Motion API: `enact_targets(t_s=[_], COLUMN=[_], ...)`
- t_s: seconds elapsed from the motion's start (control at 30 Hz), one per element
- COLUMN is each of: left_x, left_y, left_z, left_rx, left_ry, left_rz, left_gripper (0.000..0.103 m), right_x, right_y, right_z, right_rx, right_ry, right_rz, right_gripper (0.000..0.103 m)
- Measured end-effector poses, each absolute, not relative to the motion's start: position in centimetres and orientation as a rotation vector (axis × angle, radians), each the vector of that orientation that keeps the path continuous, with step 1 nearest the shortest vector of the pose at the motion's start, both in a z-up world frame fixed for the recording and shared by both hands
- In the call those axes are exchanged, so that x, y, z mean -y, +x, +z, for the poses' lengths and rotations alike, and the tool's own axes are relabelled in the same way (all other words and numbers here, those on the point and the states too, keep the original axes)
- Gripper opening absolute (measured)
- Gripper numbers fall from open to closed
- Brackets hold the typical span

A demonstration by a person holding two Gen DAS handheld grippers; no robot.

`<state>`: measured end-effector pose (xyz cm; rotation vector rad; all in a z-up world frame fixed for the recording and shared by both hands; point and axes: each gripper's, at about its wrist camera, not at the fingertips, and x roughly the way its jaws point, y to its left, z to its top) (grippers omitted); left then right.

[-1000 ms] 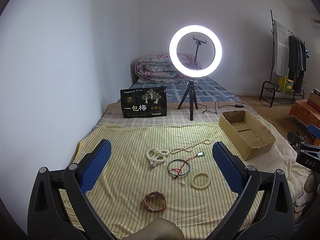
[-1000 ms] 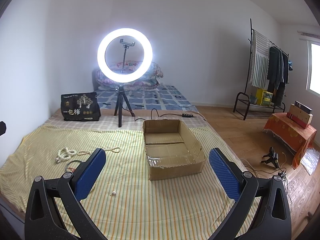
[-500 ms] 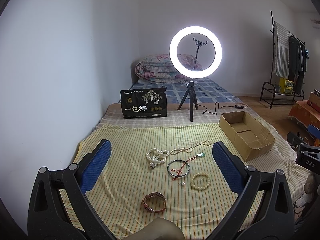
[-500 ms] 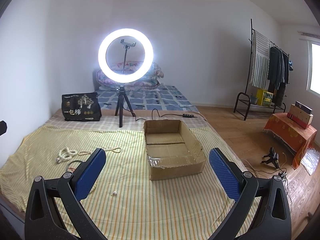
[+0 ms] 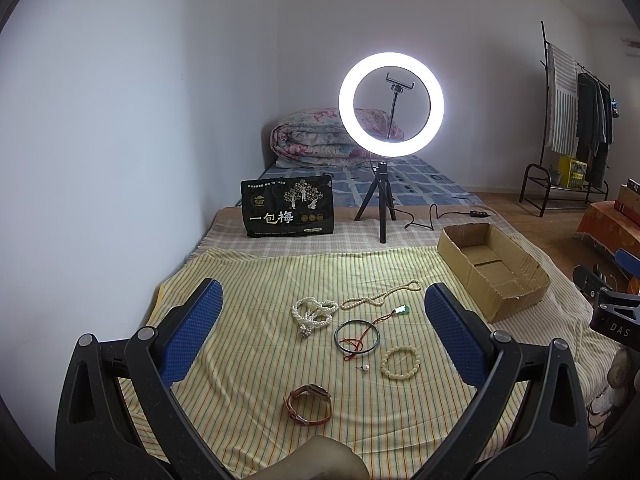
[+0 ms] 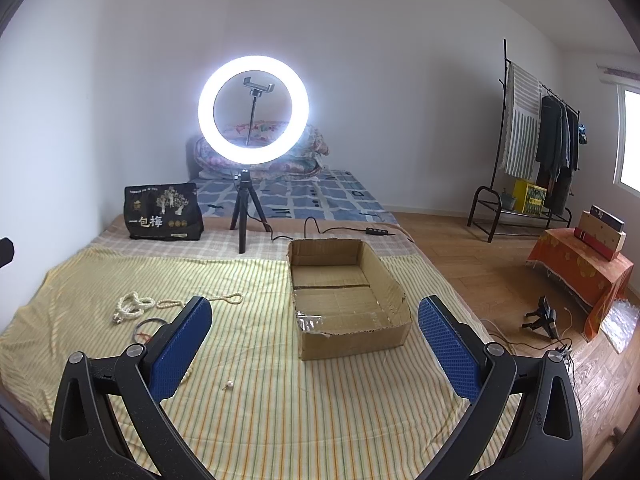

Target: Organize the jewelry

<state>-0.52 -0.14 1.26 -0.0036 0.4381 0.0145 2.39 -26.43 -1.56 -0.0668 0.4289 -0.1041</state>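
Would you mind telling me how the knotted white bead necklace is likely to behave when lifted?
The white bead necklace lies in a loose tangle of loops, so it will probably hang limp. Its round beads look smooth, so it may slip from the fingers.

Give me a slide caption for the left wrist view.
Open left gripper above jewelry on striped cloth, empty cardboard box alongside.

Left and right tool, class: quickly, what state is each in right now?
Left tool: open, holding nothing, above the jewelry on the striped cloth.
Right tool: open, holding nothing, facing the cardboard box.
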Motion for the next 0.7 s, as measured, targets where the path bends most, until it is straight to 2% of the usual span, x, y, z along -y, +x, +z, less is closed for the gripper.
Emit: enact_targets(t_s=[0.7], left_x=[-0.24], left_y=[-0.61], left_z=[1.29], left_rx=[-0.440], left_ry=[-0.004], left_rz=[0.017], left_gripper=[0.103], right_x=[26.35], right_y=[2.36], right_z=[-1.65], right_rx=[-0.426], right_ry=[-0.069], right_rz=[-0.105], right_gripper=[0.102])
